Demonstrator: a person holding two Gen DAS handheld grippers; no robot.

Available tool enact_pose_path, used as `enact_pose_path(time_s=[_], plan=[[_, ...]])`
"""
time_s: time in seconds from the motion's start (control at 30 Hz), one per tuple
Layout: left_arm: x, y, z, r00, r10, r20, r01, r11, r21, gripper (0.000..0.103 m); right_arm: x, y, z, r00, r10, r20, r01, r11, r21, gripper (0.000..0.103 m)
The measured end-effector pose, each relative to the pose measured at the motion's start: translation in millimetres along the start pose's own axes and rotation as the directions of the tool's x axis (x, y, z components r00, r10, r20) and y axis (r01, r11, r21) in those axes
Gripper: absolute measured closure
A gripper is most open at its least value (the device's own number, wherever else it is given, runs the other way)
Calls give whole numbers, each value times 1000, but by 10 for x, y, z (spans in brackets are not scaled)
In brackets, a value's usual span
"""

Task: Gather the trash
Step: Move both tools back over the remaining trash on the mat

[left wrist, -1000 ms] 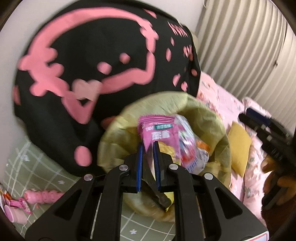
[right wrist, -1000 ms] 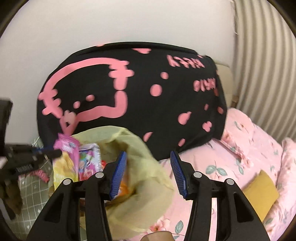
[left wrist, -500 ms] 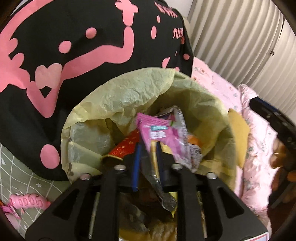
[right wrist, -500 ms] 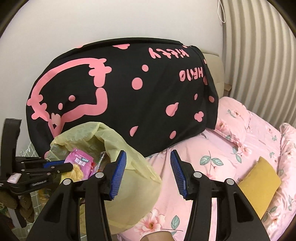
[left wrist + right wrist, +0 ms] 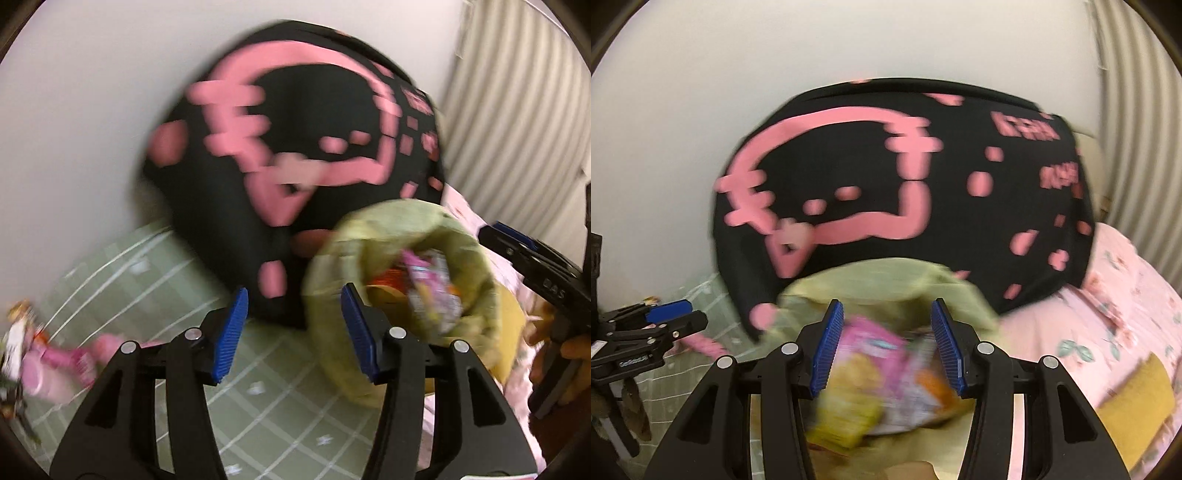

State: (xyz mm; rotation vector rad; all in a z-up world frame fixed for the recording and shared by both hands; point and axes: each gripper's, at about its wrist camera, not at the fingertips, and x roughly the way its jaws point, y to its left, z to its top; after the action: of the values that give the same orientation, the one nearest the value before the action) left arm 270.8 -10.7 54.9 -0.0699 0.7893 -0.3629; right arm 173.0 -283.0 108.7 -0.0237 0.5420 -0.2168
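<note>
Yellow-green crinkled plastic trash bag (image 5: 402,295), mouth open, on the bed against a black cushion with pink cartoon print (image 5: 295,166); holds a pink snack wrapper (image 5: 424,273) and other bright packets, blurred. Left gripper (image 5: 291,332), black frame with blue ribbed pads: jaws opening, nothing between them, the bag just right of its right pad, over green grid-patterned bedding (image 5: 155,273). Right gripper (image 5: 886,347): jaws spread wide and unloaded, poised above the bag's mouth, the pink wrapper seen between its pads but below them, untouched.
</note>
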Motion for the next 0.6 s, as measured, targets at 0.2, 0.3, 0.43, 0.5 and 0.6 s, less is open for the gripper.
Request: enact_pose_path(time_s=[0.2, 0.3, 0.43, 0.5, 0.6], plan=[[-154, 729, -330, 985, 169, 9, -166, 976, -143, 53, 211, 687, -32, 990, 140, -30, -143, 986, -90, 54], [-258, 1109, -527, 965, 262, 4, -255, 941, -221, 53, 311, 977, -72, 977, 203, -63, -209, 970, -122, 50], [-441, 1660, -789, 918, 396, -1, -370, 859, -355, 53, 472, 1414, -150, 960, 254, -122, -274, 942, -192, 50], [-591, 1948, -917, 882, 471, -5, -430, 800, -419, 53, 560, 1644, -196, 950, 272, -151, -301, 925, -232, 50], [-818, 2347, -1106, 844, 537, -24, -469, 714, -520, 53, 736, 1948, -262, 938, 291, -191, -335, 903, -269, 50]])
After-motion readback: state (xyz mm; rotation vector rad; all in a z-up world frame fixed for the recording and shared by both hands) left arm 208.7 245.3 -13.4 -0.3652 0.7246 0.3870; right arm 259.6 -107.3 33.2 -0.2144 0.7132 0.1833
